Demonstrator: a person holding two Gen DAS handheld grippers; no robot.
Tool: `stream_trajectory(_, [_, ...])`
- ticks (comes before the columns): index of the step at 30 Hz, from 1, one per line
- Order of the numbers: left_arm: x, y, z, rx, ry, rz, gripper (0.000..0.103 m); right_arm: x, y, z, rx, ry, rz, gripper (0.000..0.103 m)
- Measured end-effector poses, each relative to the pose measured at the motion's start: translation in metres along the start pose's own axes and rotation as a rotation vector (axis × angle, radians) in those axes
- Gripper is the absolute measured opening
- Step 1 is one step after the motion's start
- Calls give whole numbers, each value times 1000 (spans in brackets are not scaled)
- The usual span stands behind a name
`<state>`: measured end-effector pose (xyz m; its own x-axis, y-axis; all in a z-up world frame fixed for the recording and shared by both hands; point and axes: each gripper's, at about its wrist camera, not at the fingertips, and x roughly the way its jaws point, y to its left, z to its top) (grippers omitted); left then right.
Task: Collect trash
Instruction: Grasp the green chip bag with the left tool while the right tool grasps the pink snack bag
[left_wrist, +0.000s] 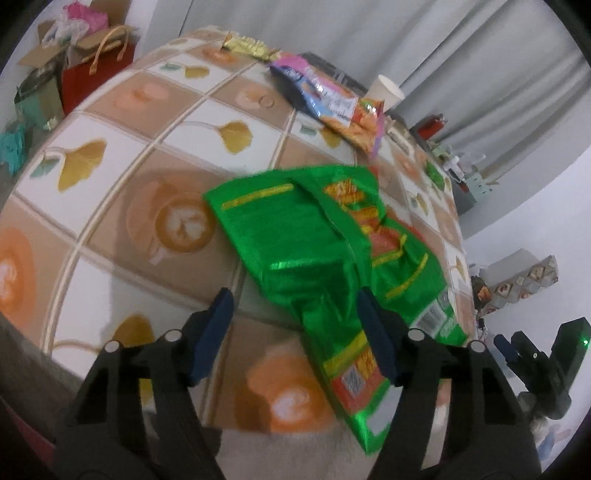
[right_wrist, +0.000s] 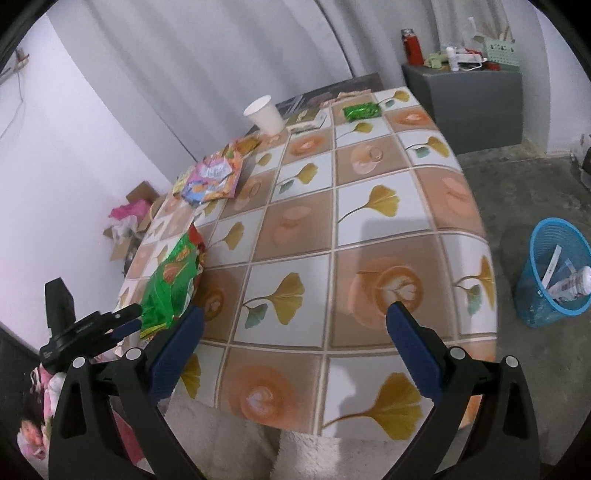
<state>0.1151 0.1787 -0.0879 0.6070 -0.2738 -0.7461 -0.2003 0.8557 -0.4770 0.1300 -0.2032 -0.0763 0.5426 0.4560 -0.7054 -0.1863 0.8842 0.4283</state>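
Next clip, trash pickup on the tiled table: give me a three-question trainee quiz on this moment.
1. True or false: the green snack bag hangs over the near edge of the table.
2. Which container on the floor already holds trash? A) red gift bag B) blue basket C) grey cabinet
3. Fill in: the white paper cup stands ____ on the table's far side.

Key:
1. True; its lower end hangs over the edge, beside the left tool, whose pads are not pressing on it.
2. B
3. Upright, open end up.
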Motion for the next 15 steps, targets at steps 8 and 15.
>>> stream_trajectory(8, [13, -20, 0, 163, -50, 120, 37, 23, 18, 13, -58, 46, -30, 96])
stream_trajectory(15, [7, -11, 0, 223, -85, 106, 34, 47, 56, 76, -185, 29, 38, 96])
